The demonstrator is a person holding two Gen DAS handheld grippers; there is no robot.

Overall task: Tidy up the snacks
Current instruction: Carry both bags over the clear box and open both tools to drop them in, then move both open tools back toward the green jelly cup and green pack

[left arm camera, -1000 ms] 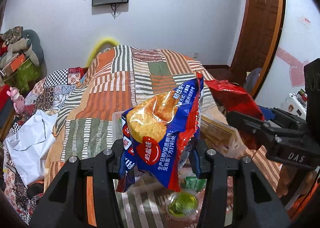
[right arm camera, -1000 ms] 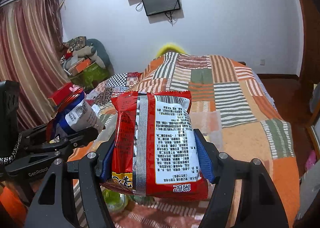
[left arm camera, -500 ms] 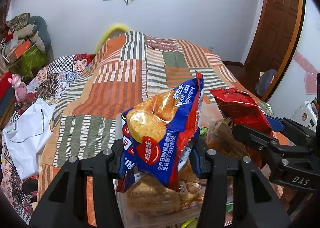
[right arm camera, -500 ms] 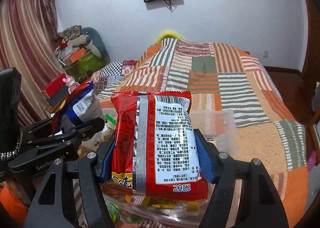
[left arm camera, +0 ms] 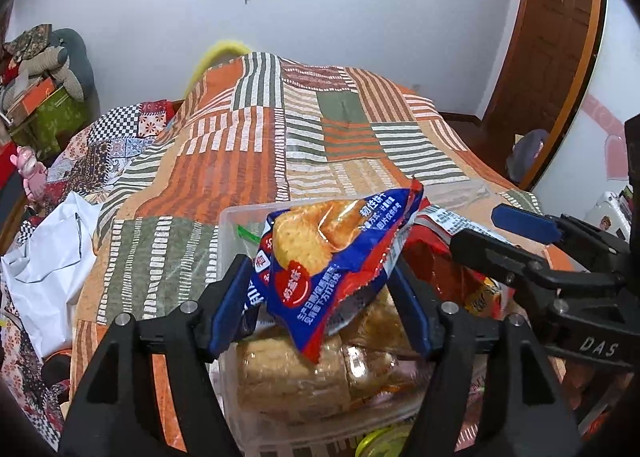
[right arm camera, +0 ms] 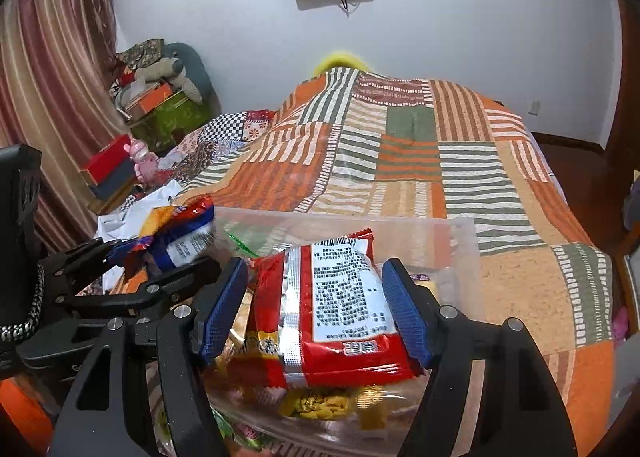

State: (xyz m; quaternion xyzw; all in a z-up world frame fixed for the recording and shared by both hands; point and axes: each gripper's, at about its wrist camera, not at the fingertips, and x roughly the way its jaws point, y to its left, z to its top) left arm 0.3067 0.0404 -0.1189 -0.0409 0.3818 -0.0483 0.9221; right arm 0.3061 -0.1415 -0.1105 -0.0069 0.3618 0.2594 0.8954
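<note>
My left gripper (left arm camera: pixel 322 309) is shut on a blue biscuit packet (left arm camera: pixel 336 261), tilted forward over a clear plastic box (left arm camera: pixel 228 217) of snacks on the bed. My right gripper (right arm camera: pixel 314 313) is open around a red noodle packet (right arm camera: pixel 332 309), which lies on the snacks in the same box (right arm camera: pixel 460 229); its pads stand just off the packet's sides. The right gripper shows in the left wrist view (left arm camera: pixel 512 233) at the right, over the red packet (left arm camera: pixel 436 257). The left gripper with the blue packet (right arm camera: pixel 184 241) shows at the left in the right wrist view.
The box sits on a patchwork quilt (left arm camera: pixel 260 145) on a bed. A white bag (left arm camera: pixel 48 257) lies at the bed's left side. Boxes and clutter (right arm camera: pixel 160 113) stand by the curtain. A wooden door (left arm camera: pixel 548 37) is at the right.
Both grippers have come down and forward over the box. The red packet has tipped flat onto the snacks and the right jaws have spread off it. The blue packet leans further forward.
</note>
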